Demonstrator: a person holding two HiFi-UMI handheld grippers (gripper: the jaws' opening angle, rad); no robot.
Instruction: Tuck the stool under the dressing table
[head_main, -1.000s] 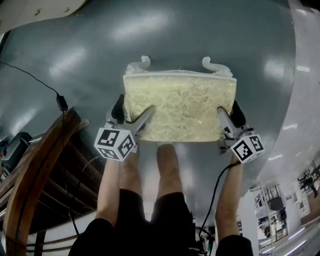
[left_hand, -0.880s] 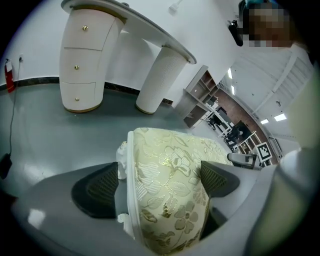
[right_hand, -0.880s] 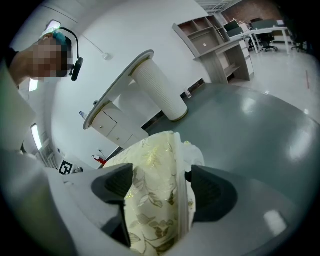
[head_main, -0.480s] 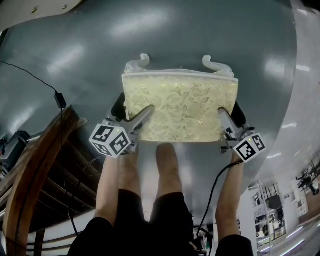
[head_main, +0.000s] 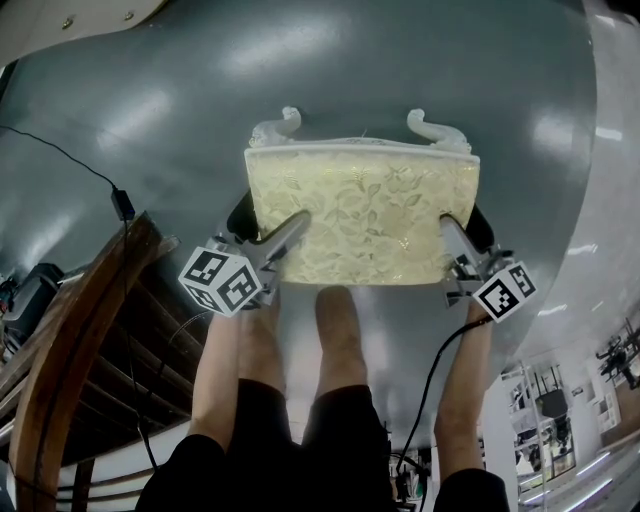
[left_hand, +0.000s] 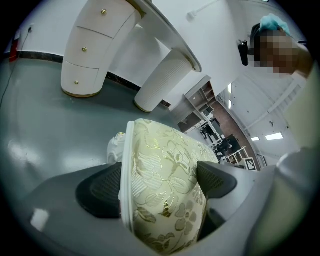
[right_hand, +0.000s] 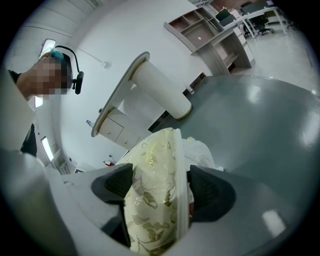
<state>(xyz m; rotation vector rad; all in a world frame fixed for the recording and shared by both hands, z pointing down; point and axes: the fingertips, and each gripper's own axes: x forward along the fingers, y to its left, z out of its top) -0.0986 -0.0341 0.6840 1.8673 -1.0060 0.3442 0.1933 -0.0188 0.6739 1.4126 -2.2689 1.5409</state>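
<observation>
The stool (head_main: 362, 215) has a cream cushion with a gold leaf pattern and white curled legs, and stands on the grey floor. My left gripper (head_main: 268, 228) straddles its near left corner. Its jaws are closing, with the cushion (left_hand: 160, 165) and the white seat rim between the pads. My right gripper (head_main: 462, 226) is shut on the near right corner, one pad on the cushion (right_hand: 150, 200) and one under the rim. The white dressing table (left_hand: 87, 55) with its drawers and fluted leg (left_hand: 165, 80) stands beyond the stool; the same fluted leg (right_hand: 160, 90) shows in the right gripper view.
A brown wooden furniture frame (head_main: 80, 340) stands close at the left. A black cable with an adapter (head_main: 123, 205) lies on the floor beside it. The person's legs (head_main: 335, 330) are right behind the stool. Open shelving (right_hand: 210, 35) stands far back.
The left gripper has rolled a little and its marker cube has shifted left. The stool and the right gripper have stayed almost where they were.
</observation>
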